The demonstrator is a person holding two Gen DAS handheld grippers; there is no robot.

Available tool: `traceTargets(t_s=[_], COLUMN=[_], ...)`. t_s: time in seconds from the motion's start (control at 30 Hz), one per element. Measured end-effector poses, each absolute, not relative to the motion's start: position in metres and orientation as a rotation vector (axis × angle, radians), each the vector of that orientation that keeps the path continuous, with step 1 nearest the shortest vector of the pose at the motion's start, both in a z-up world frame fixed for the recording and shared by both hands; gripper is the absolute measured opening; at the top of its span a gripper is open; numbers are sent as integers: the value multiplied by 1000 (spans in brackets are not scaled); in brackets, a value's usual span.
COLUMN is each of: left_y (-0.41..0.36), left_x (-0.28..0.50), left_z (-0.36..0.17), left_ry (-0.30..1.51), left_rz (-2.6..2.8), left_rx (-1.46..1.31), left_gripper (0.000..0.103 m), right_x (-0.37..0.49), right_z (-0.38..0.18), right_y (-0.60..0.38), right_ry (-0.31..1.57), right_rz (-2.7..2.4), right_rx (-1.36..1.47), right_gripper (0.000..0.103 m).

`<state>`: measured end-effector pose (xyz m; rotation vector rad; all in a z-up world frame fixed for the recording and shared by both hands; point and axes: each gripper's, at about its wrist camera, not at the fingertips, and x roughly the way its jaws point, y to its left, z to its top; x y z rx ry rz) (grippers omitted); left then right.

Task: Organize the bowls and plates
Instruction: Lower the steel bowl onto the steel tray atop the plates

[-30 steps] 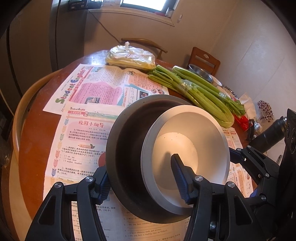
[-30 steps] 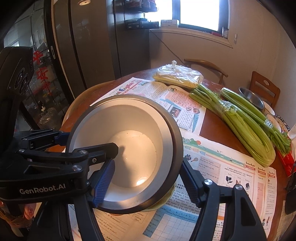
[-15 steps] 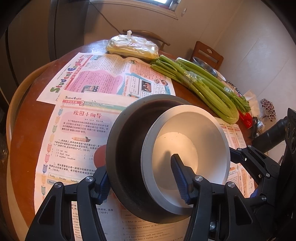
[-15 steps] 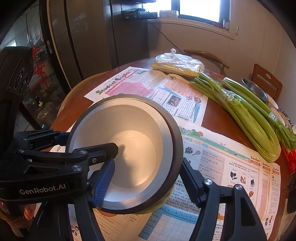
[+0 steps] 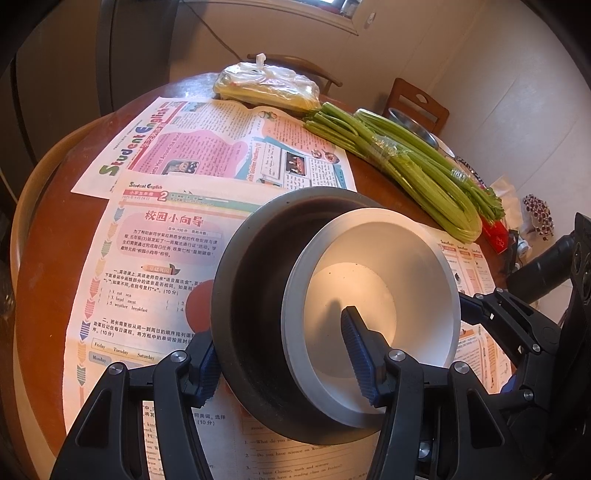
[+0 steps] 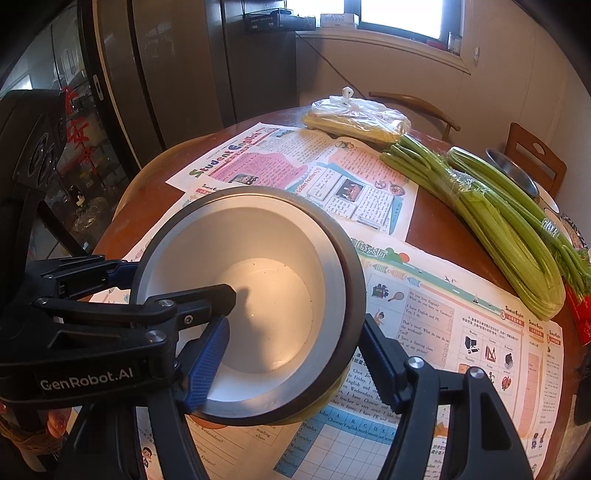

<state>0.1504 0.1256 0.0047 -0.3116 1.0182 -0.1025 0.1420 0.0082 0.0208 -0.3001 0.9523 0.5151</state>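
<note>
Bowls nested: in the left wrist view, the left gripper [image 5: 284,350] clamps the dark bowl [image 5: 255,280] wall, white bowl [image 5: 369,295] inside, above the worktop [image 5: 44,258].

In the right wrist view, the right gripper [image 6: 291,350] pinches both rims. Likely rigid, slick, breakable; grip walls.

A home dining room: a round wooden table [image 6: 436,225] covered with newspapers [image 6: 295,177], celery [image 6: 491,218] and a bag of food [image 6: 354,118], wooden chairs [image 6: 535,155], a window [image 6: 406,14].
</note>
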Motion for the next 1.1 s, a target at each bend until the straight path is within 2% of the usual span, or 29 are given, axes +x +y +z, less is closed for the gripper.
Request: traceTargets(t_s=[1.1], left_y=[126], left_x=[154], left_z=[-10], left_ry=[1039], left_rz=[-80], left_rx=[-294], left_gripper=[60], right_x=[146], right_z=[6], right_y=[14], right_ry=[983], right_rz=[516], right_rx=[-334], right_gripper=[71])
